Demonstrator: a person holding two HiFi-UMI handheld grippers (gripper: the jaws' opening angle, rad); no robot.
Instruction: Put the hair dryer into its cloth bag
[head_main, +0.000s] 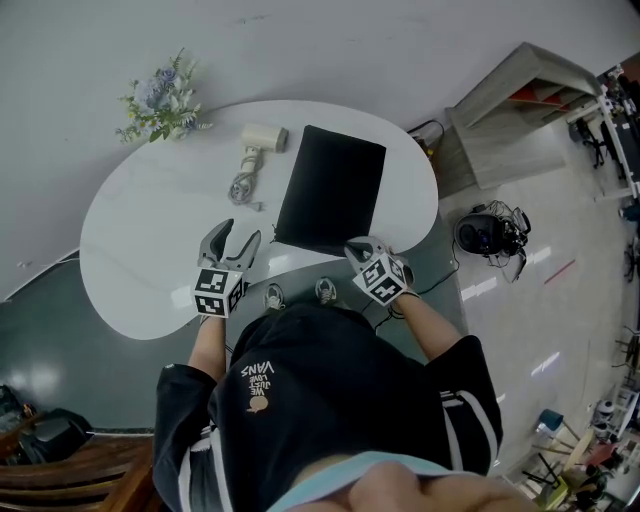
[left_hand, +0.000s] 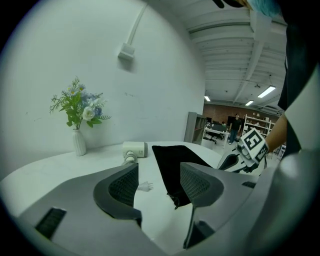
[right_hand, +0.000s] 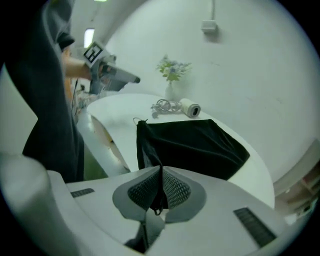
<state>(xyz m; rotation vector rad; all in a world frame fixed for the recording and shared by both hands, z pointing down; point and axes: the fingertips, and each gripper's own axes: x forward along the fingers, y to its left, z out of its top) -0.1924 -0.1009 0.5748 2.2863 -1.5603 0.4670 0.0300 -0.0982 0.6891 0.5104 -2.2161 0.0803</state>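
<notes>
Right gripper (right_hand: 161, 175) pinches the soft cloth bag (right_hand: 195, 145).
Left gripper (left_hand: 159, 185) wide open, empty; hair dryer (left_hand: 135, 148) is hard, grab its handle.

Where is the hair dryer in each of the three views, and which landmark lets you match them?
Head view: hair dryer upper centre-left, left of the cloth bag.
Left gripper view: hair dryer centre, left of the bag.
Right gripper view: hair dryer upper centre, behind the bag.
Shared landmark: the flowers near it.
</notes>
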